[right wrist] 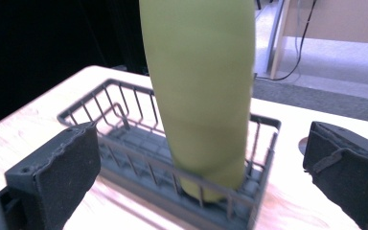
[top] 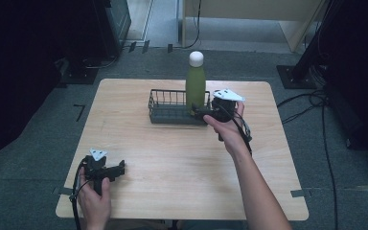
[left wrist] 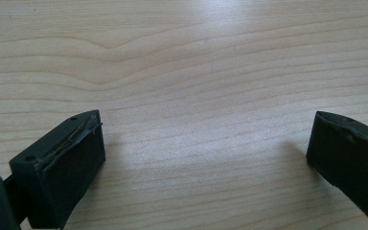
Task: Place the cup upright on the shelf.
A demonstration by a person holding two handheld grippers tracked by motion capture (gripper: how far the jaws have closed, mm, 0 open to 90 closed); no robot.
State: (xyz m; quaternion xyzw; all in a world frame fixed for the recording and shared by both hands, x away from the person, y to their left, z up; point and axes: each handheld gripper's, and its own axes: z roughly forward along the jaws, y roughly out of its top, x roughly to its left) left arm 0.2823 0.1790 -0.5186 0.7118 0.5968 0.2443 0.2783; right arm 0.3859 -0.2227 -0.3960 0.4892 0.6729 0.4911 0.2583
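Note:
A green bottle [top: 195, 85] with a white cap [top: 196, 58] stands upright in the right end of a black wire basket [top: 165, 113] at the back middle of the table. My right gripper [top: 196, 112] is held just in front of the basket's right end, level with the bottle's lower part. In the right gripper view the green bottle [right wrist: 201, 96] rises from the basket [right wrist: 124, 120], and the right gripper [right wrist: 202, 143] is open, its jaws wide apart on either side and clear of the bottle. My left gripper [top: 120, 168] rests near the front left and is open [left wrist: 208, 129] over bare wood.
The wooden table [top: 172, 163] has free room across its middle and front. Dark equipment stands [top: 302, 72] and cables [top: 316, 103] lie on the grey floor around it. The basket's left part holds nothing.

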